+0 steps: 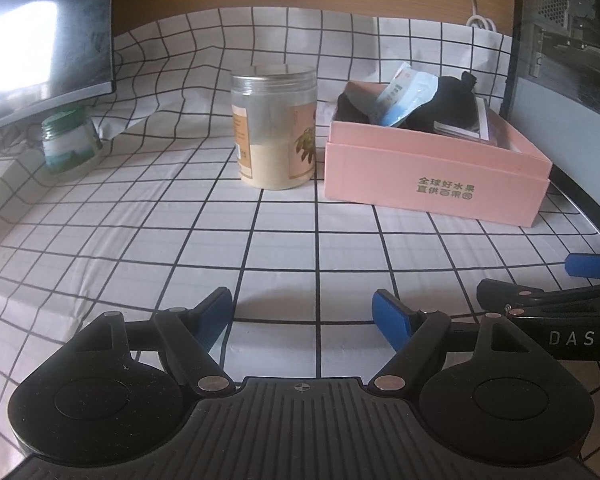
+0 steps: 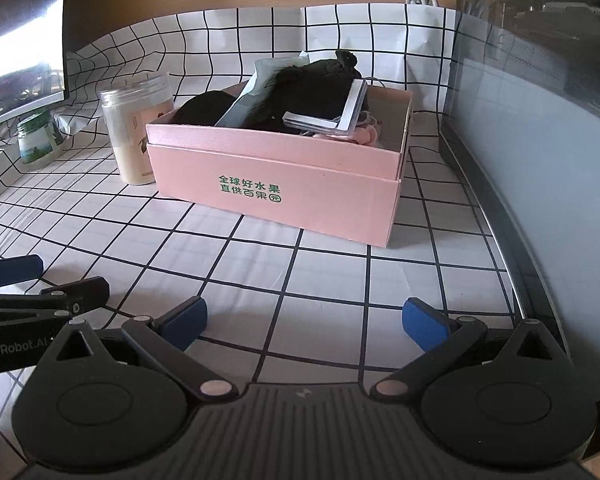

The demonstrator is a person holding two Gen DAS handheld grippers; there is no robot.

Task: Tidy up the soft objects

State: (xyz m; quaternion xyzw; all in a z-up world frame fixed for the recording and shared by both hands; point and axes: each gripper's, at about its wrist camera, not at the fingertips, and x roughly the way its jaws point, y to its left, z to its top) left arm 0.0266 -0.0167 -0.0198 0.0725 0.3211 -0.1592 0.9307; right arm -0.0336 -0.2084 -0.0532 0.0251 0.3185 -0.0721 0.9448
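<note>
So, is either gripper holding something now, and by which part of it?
Nothing is held. The left gripper and the right gripper are both open above the checked cloth, empty between the fingers.

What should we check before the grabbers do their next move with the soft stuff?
1. Left gripper open and holding nothing: ok.
2. Right gripper open and holding nothing: ok.
3. Pink box open on top: ok.
4. Black soft things inside the box: ok, though piled above its rim.
5. Packet lying flat: not ok, it leans up on the pile.
6. Big jar clear of the box: ok in the left wrist view, a small gap shows.
</note>
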